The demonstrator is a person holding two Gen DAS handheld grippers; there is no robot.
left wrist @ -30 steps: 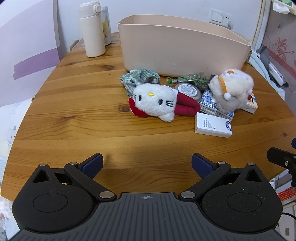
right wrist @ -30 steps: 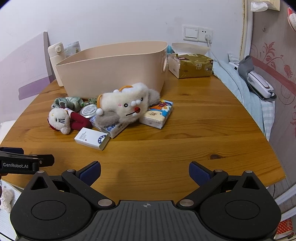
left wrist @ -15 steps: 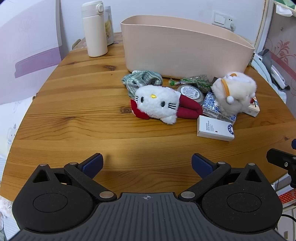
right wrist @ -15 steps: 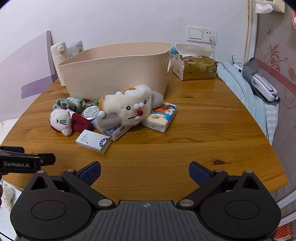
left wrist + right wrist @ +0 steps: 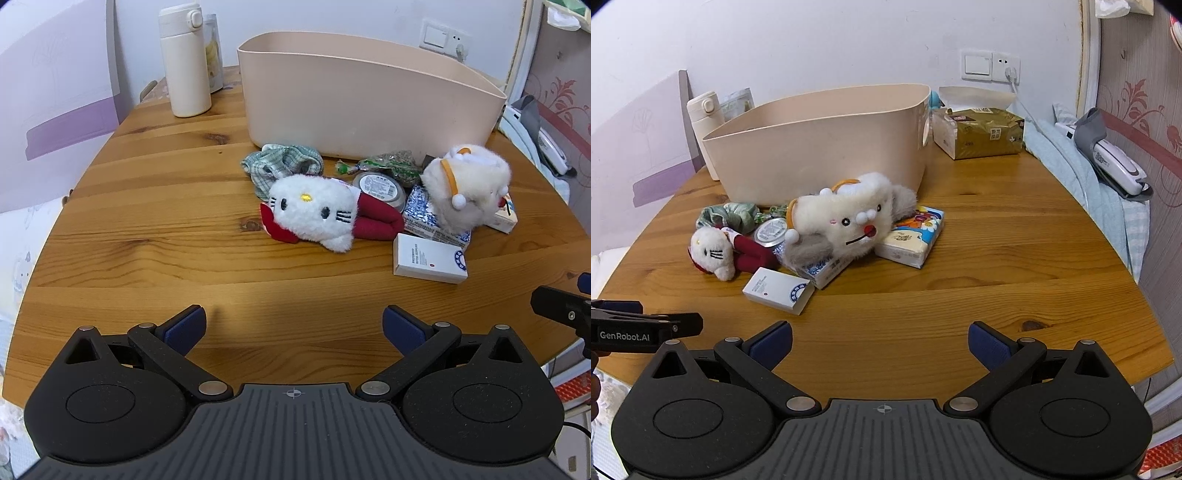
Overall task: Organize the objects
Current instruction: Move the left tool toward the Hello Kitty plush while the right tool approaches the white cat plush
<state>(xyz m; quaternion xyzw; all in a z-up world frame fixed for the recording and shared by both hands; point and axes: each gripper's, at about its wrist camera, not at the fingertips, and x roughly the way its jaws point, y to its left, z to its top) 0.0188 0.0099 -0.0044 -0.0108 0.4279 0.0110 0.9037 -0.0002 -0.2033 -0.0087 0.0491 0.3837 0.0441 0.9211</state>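
Fingers of the left gripper (image 5: pixel 293 326) stand wide apart over the near edge of the round wooden table (image 5: pixel 147 229), with nothing between the blue pads. The right gripper (image 5: pixel 880 341) is likewise spread wide and empty, held above the table's near edge; the side of the left gripper shows at the left border of its view.

Nearest of the clutter is a small white box (image 5: pixel 778 290) with a round blue emblem, lying flat. Just behind it, touching, is a blue-and-white tissue pack (image 5: pixel 827 267), which lies partly under a fluffy cream plush (image 5: pixel 846 221) with an orange band on its head. The plush also leans on a second tissue pack (image 5: pixel 912 240) printed in bright colours, to its right in the right wrist view. To the left of the box lies a white cat plush (image 5: pixel 314 212) with red legs, on its side, face toward the left gripper. Behind its legs is a round tin (image 5: pixel 380 186) with a printed label, and behind that a green crinkled wrapper (image 5: pixel 384 166). A green checked cloth (image 5: pixel 282 166) is bunched just beyond the cat's head.

All of these sit against or close before the front wall of a beige plastic bin (image 5: pixel 369 107); what it holds cannot be seen. Farther back, left of the bin, a cream flask (image 5: pixel 184 59) stands upright with a pouch (image 5: pixel 213 55) behind it. Beyond the bin's right end lies a gold tissue box (image 5: pixel 982 131).
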